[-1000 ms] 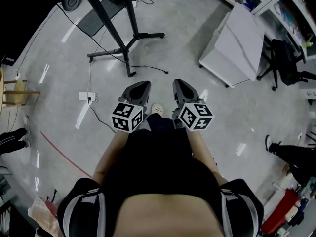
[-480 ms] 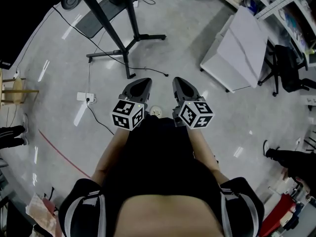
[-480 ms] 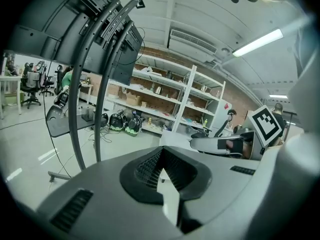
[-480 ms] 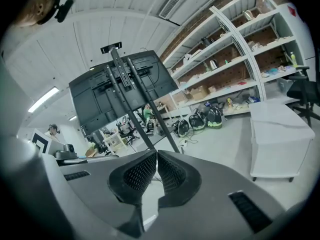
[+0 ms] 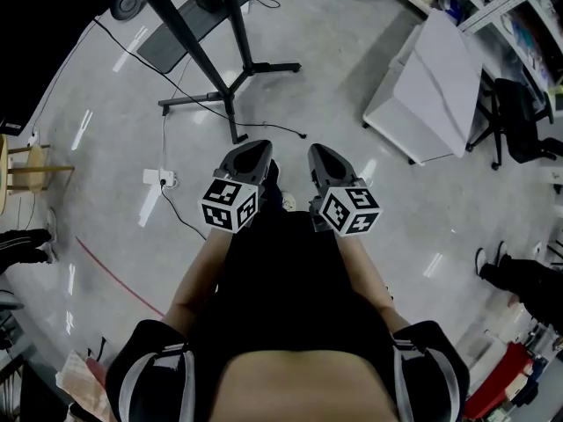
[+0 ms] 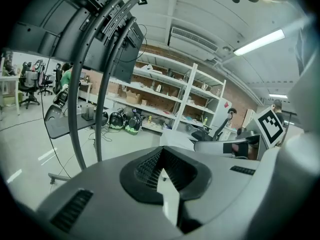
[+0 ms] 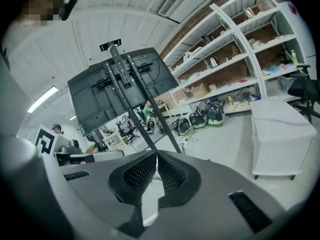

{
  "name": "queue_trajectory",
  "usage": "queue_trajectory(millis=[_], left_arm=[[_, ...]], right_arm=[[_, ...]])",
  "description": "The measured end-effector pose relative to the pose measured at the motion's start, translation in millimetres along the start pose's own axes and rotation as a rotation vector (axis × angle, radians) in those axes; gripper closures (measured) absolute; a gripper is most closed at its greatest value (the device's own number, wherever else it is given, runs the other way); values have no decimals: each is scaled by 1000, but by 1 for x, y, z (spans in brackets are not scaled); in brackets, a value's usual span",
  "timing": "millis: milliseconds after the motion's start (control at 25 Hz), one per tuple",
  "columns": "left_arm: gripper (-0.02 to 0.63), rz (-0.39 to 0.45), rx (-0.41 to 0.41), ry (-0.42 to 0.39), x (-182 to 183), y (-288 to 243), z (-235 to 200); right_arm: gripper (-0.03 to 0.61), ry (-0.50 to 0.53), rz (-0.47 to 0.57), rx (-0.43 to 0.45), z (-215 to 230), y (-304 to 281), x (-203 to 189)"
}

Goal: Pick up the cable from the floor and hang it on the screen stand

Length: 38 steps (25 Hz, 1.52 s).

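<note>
The black screen stand [image 5: 230,77] rises at the upper left of the head view, its legs spread on the grey floor. A thin black cable [image 5: 273,127] lies on the floor by the stand's foot. My left gripper [image 5: 255,150] and right gripper [image 5: 318,150] are held side by side above the floor, just short of the stand, both shut with nothing between the jaws. The left gripper view has the shut tips [image 6: 162,151] beside the stand's poles [image 6: 82,84]. Past the right gripper's tips [image 7: 156,154] in its view stand the screen's back and the stand [image 7: 125,84].
A white power strip [image 5: 158,178] with its cord lies left of the grippers. A white cabinet [image 5: 422,86] stands at the right, with an office chair [image 5: 519,112] beyond it. A wooden stool [image 5: 31,165] is at the left edge. Shelving [image 6: 165,96] lines the far wall.
The floor and the stand's foot have slid slightly down and right in the head view as the person steps. Both grippers keep side by side, jaws still shut.
</note>
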<state>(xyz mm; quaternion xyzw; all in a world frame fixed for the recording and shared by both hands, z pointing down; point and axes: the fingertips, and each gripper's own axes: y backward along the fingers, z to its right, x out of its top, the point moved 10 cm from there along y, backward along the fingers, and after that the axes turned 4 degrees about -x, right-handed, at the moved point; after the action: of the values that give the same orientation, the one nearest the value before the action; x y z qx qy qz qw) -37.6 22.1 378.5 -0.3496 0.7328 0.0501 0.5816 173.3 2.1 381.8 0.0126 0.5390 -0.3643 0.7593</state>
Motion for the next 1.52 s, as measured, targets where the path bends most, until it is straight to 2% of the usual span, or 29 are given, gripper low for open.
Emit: queue_trajectory(millis=[400,600,800,960,1200,1520], left_arm=[[611,-37,-85,-45,40,-61,-41],[611,-60,-136,-64,55,-101,-66],[611,-88,-179,-84,59,-139,-94],[611,-123,-193,-81,41,-166,-117],[611,-188,-168,-86,-6,-205,-142],[611,-205,-182,-47,-73,-260,-166]], right_arm=[[554,-8,-4,-60,25,-52,34],[554,19,-4,-68,44,-84,52],[554,23,-8,-124,71,-116,57],[554,9,-2,-170,94,-142,51],[554,12,-35,-175,128,-185,26],[554,18,-60,-178,181,-234,-26]])
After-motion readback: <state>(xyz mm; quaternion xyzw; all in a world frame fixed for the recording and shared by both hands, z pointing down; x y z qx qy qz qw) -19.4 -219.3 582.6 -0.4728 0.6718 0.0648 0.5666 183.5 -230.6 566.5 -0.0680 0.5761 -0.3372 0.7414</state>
